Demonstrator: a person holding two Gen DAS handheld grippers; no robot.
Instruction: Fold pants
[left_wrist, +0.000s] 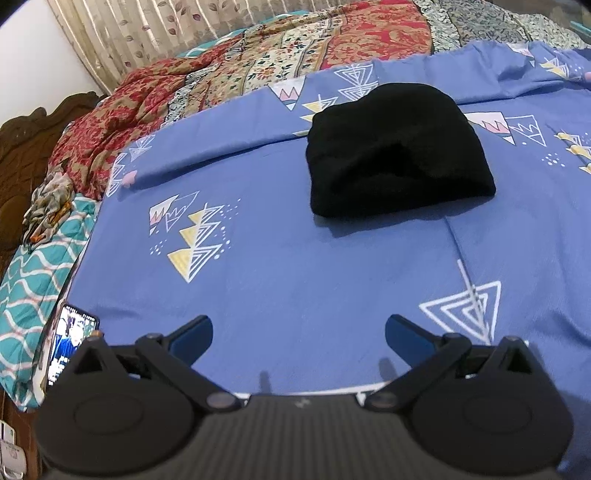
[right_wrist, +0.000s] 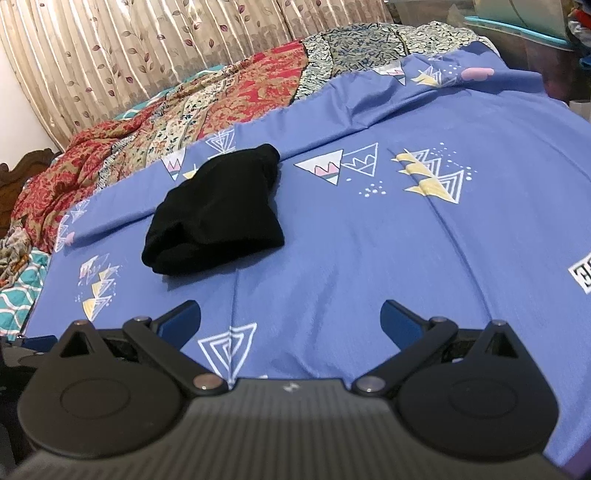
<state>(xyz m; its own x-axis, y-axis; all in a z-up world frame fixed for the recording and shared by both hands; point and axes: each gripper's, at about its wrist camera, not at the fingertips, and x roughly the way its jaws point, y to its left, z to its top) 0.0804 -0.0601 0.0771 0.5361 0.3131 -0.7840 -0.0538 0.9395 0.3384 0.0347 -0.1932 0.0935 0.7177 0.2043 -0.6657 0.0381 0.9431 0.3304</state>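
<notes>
The black pants (left_wrist: 395, 155) lie folded in a compact bundle on the blue patterned bedsheet (left_wrist: 295, 277). In the right wrist view the pants (right_wrist: 214, 218) sit ahead and to the left on the bedsheet (right_wrist: 369, 240). My left gripper (left_wrist: 298, 330) is open and empty, held over the sheet well short of the pants. My right gripper (right_wrist: 290, 319) is open and empty, also short of the pants and to their right.
A red floral quilt (left_wrist: 155, 96) is heaped at the far side of the bed. A teal patterned blanket (left_wrist: 33, 273) and a lit phone (left_wrist: 72, 339) lie at the left edge. A curtain (right_wrist: 129, 48) hangs behind. A wooden headboard (left_wrist: 26, 144) stands at the left.
</notes>
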